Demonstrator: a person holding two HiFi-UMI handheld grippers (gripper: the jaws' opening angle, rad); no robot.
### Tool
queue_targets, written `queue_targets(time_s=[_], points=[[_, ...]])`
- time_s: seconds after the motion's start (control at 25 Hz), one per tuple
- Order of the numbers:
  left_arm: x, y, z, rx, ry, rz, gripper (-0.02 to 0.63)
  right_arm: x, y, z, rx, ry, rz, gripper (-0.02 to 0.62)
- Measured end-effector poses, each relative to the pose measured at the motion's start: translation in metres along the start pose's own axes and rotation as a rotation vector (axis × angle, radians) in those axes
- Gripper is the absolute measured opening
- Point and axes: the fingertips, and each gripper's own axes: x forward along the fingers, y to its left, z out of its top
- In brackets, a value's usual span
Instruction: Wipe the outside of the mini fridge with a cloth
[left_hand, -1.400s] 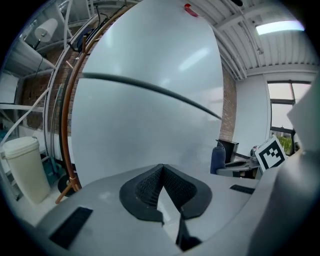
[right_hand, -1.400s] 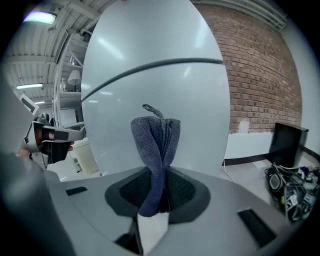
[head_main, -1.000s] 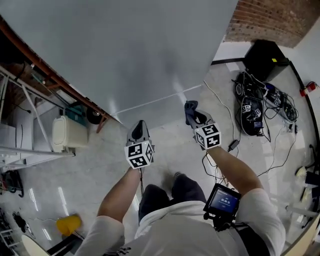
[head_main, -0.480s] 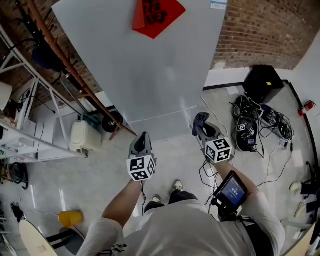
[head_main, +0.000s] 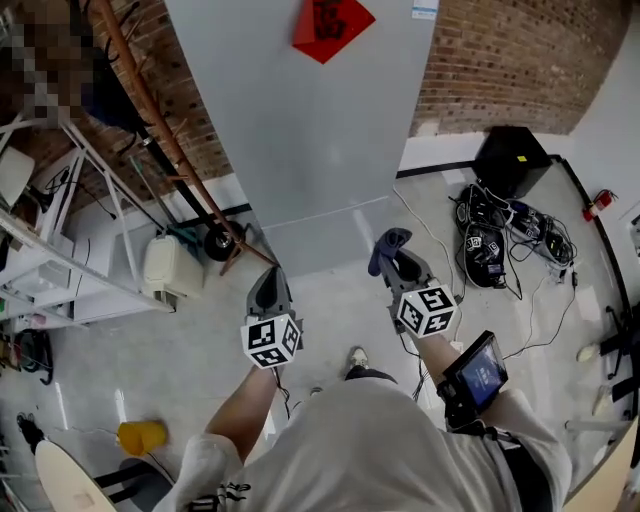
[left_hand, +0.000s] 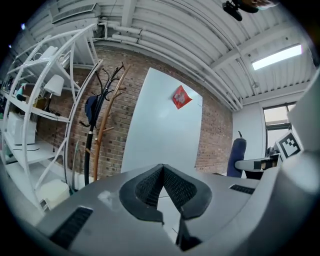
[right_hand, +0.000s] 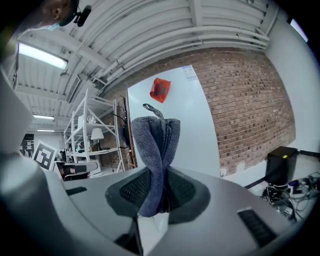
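Pinching the folded cloth (right_hand: 156, 145), the right gripper (head_main: 397, 262) now hovers farther from the fridge (head_main: 300, 130) than a second ago, the left gripper (head_main: 267, 288) pressed together empty beside it, so wiping looks paused.

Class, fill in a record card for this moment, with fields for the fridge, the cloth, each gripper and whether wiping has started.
Fridge: tall pale grey fridge, red diamond-shaped paper near its top
Cloth: folded blue-grey cloth, standing up out of the jaws
Left gripper: jaws together, nothing between them
Right gripper: shut on the cloth
Wiping: not started; the cloth is apart from the fridge
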Motion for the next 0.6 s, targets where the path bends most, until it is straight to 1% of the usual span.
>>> queue_targets(time_s=[0.12, 0.32, 0.6], points=[[-0.028, 0.013, 0.000, -0.007, 0.004, 0.003, 0.003, -0.020, 0.034, -0.004, -0.002, -0.003, -0.013, 0.089], [-0.063, 0.018, 0.001, 0.031, 0.029, -0.032, 0.003, -0.046, 0.076, -0.007, -0.002, 0.002, -0.024, 0.089], [-0.082, 0.012, 0.006, 0.029, 0.023, -0.040, 0.003, -0.070, 0.091, -0.011, 0.002, 0.008, -0.031, 0.089]])
